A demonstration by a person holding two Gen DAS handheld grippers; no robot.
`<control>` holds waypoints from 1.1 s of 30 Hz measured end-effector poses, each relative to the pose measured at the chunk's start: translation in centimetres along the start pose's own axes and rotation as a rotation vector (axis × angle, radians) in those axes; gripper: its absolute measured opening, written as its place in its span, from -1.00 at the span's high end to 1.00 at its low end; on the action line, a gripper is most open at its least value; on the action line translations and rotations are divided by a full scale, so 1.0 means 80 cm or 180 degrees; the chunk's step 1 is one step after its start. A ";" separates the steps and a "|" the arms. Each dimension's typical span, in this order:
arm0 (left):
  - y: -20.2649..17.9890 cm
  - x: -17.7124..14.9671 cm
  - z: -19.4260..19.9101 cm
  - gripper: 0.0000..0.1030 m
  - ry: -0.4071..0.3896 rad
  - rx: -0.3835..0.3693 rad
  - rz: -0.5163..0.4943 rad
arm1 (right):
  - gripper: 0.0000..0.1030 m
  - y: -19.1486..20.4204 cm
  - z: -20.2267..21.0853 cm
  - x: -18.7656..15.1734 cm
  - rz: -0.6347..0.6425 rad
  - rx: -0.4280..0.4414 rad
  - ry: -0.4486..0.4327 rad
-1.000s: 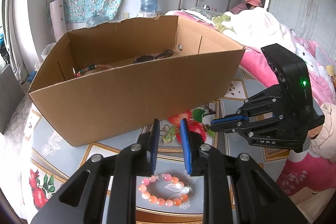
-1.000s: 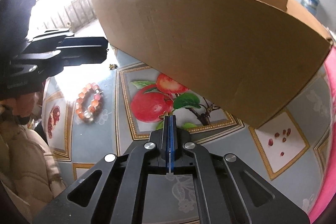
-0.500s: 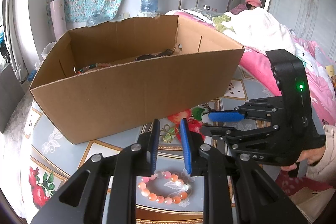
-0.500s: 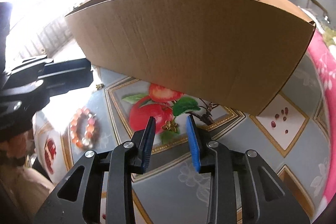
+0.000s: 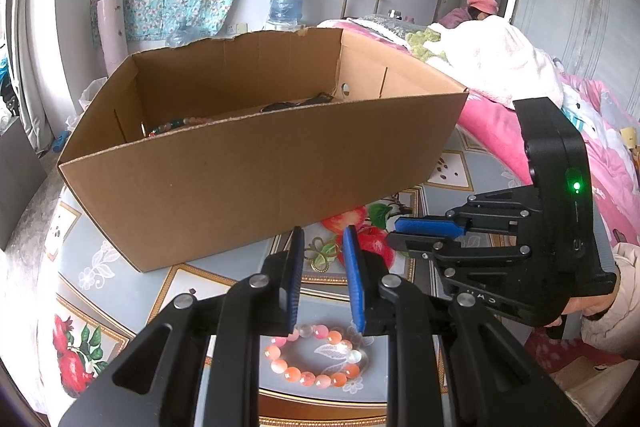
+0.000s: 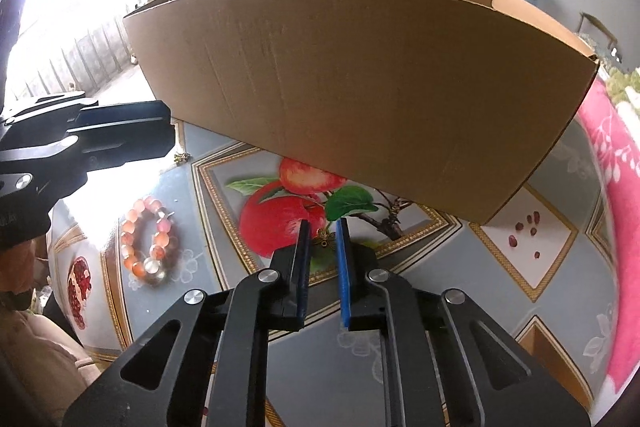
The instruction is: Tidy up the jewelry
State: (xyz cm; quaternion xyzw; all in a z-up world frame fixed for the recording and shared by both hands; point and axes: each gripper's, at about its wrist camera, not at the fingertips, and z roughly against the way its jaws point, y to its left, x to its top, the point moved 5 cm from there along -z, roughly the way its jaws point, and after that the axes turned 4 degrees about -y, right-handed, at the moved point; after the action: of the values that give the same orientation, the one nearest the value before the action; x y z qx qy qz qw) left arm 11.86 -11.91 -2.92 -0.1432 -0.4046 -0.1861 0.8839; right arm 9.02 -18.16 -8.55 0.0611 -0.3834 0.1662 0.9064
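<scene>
Left gripper (image 5: 320, 247) hovering over the worktop (image 5: 120, 291), jaws parted a narrow gap, nothing between the pads. Pointing down at an angle toward the front wall of the cardboard box (image 5: 256, 183).

Right gripper (image 6: 322, 233) jaws closing, narrow gap left. Small gold charm (image 6: 325, 238) on the worktop seen between the pad tips, lying on the printed apple and leaf; can't tell whether the pads touch it. Same charm (image 5: 318, 255) visible in the left view between the left pads' line of sight, flat on the cloth, just in front of the box.

Pink-orange bead bracelet (image 5: 316, 359) lying on the worktop near the front edge, below the left gripper, apart from the charm. In the right view the bracelet (image 6: 146, 241) sits left of the apple print, under the left gripper body.

Second tiny gold piece (image 6: 181, 158) on the worktop near the box's left corner.

Inside the box: bead bracelet (image 5: 176, 125) at the left end, dark item (image 5: 296, 103) nearer the middle; details too small to read.

Sleeve (image 5: 616, 311) and part of a hand behind the right gripper body.
</scene>
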 end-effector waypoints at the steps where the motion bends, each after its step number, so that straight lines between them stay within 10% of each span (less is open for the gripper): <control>1: 0.000 0.000 0.000 0.62 -0.0002 0.0003 0.0001 | 0.81 0.000 0.001 0.000 0.0003 -0.0001 -0.0005; 19: -0.002 -0.001 0.014 0.62 -0.0109 -0.0019 -0.0063 | 1.00 -0.031 0.000 -0.010 -0.0295 0.0081 -0.0036; 25: -0.002 -0.004 0.018 0.62 -0.0102 -0.0021 -0.0059 | 0.43 -0.027 -0.003 -0.007 -0.0281 0.0085 -0.0067; 33: 0.004 -0.003 0.023 0.62 -0.0110 -0.0005 -0.0053 | 0.77 -0.018 -0.023 -0.005 -0.0055 -0.0063 0.0014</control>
State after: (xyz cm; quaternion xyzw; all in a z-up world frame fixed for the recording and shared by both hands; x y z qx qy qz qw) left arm 10.66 -10.85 -1.96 -0.1437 -0.4208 -0.1912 0.8750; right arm 10.51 -19.20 -10.14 0.0551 -0.3824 0.1547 0.9093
